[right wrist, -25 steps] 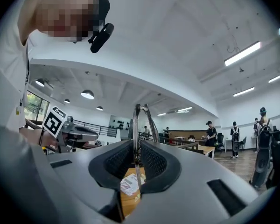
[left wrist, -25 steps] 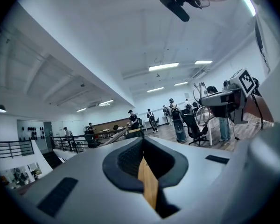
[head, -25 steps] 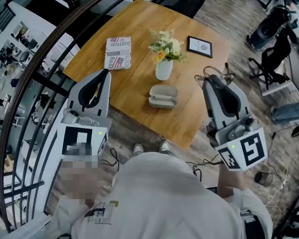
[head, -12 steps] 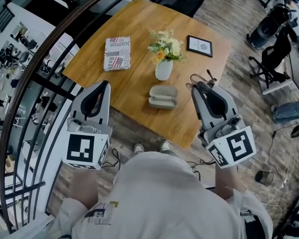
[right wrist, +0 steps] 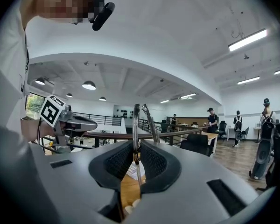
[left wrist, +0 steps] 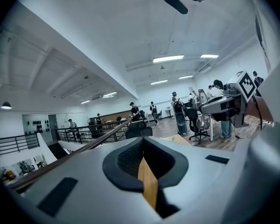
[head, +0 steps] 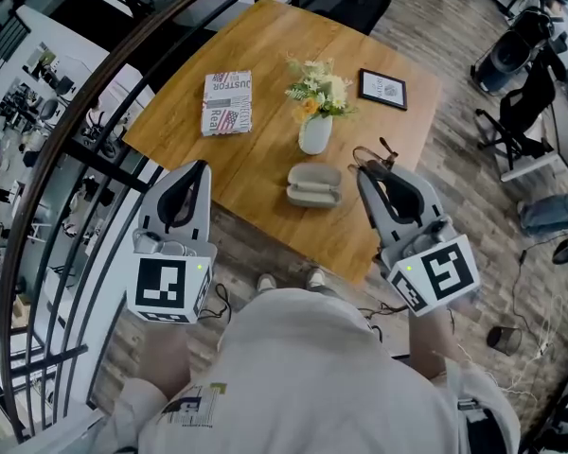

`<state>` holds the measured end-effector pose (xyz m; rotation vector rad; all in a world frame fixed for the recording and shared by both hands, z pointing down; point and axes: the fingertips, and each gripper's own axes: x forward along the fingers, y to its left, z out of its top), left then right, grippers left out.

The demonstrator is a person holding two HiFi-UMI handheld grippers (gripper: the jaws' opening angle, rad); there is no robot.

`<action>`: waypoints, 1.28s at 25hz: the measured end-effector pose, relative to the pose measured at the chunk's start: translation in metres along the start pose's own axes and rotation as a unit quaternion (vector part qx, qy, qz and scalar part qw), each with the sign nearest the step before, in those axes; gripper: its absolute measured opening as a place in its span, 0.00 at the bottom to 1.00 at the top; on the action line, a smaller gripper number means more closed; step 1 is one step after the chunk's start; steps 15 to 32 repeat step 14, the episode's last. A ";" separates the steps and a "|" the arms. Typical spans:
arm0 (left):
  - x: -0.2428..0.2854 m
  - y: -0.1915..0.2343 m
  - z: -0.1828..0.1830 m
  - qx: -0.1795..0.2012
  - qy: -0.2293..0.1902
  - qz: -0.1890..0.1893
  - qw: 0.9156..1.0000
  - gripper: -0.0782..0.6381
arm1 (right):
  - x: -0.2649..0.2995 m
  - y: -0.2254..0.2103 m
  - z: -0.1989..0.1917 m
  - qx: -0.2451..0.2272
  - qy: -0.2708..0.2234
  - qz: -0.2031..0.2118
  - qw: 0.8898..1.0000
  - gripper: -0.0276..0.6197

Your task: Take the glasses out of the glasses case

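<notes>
At 12 o'clock, head view: wooden table, near edge partly hidden behind R gripper. At 6 o'clock, person's white shirt; hands hidden under marker cubes.

At 9 o'clock, L gripper, by table edge. Jaws drawn together at tips, nothing btwn; sliver of table shows thru the pads.

At 3 o'clock, R gripper, over table edge. Jaws pinch glasses by thin metal arms; lenses too small to make out.

At 11 o'clock, book. At centre, flower vase. At 1 o'clock, framed picture.

Grey glasses case lies on table just at 6 o'clock of vase, apart from glasses. Open or closed: can't tell.
</notes>
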<state>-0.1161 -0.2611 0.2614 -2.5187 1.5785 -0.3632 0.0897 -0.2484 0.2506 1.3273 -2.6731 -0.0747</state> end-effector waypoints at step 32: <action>0.003 0.002 0.005 -0.020 0.000 -0.003 1.000 0.13 | 0.002 -0.003 0.002 -0.004 0.008 0.005 1.000 0.15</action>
